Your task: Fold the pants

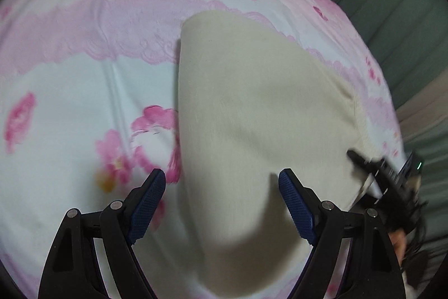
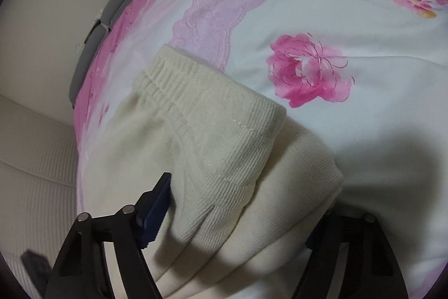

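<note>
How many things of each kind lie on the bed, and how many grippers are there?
Pants: 1
Bedsheet: 1
Grippers: 2, left gripper and right gripper
Total: 4

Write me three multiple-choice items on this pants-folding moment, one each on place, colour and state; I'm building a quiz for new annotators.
1. Where do the pants lie?
A. on a floral bedsheet
B. on a wooden floor
C. in a basket

2. What colour are the pants?
A. navy
B. cream
C. red

3. How is the left gripper?
A. shut on cloth
B. out of view
C. open

Answers: 1 A, pink flowers surround the cloth; 2 B, the fabric is pale cream in both views; 3 C, its blue-padded fingers stand wide apart, holding nothing.
</note>
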The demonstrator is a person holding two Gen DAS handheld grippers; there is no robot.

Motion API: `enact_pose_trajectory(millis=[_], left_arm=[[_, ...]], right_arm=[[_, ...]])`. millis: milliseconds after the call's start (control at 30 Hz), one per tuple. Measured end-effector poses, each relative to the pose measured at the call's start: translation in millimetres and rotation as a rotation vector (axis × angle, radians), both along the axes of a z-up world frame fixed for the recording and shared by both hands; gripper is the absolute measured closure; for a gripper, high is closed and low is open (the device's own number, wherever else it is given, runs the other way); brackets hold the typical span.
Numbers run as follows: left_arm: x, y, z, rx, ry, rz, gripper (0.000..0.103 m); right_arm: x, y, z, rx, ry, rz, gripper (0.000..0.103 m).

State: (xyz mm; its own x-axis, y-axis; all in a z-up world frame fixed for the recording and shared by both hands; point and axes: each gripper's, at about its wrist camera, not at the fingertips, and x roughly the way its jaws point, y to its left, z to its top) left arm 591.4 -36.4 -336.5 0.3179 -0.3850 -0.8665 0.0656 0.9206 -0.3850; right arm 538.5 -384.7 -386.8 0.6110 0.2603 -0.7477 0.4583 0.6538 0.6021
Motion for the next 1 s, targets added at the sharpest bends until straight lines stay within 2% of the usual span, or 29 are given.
enact_pose_trajectory(millis=[133,200,333,433,500,567,667,733,767,900,1000], left_arm=[[26,7,-26,-0.155,0.085,0.016,0.021],[36,5,-33,-0.189,0.092,0.016,0.021],[53,-7,-37,-0.193,0.106,0.039,0.021],[67,-22,-38,-0.141,0.148,0.091,0.022],[68,-27,-35,-0.122,0.163,0.106,0.032],[66,-31,-28,-0.114,0.154,0.093,0.049],[65,-40,-15,-0.058,0.126,0.063,0.064],[61,-47,-2,-0.005,0.096,0.039,0.069],[58,-50,4,0.022,0.080,0.030,0.075],[44,-63,30,0.101,0.017,-0.033,0.077],[31,-63,45,0.098,0.008,-0.056,0.078]], right_arm=[[3,1,1,-0.029,0.021,0.030,0.030],[6,2,0,-0.047,0.028,0.043,0.031],[12,6,3,-0.073,0.040,0.069,0.031],[14,2,2,-0.057,0.054,0.071,0.032],[19,5,5,-0.072,0.063,0.085,0.035],[21,7,11,-0.089,0.074,0.105,0.040],[22,12,27,-0.146,0.073,0.138,0.047],[20,17,39,-0.187,0.062,0.157,0.052],[18,21,48,-0.219,0.053,0.174,0.053],[14,36,81,-0.314,0.014,0.250,0.062],[8,48,104,-0.366,-0.012,0.292,0.064]])
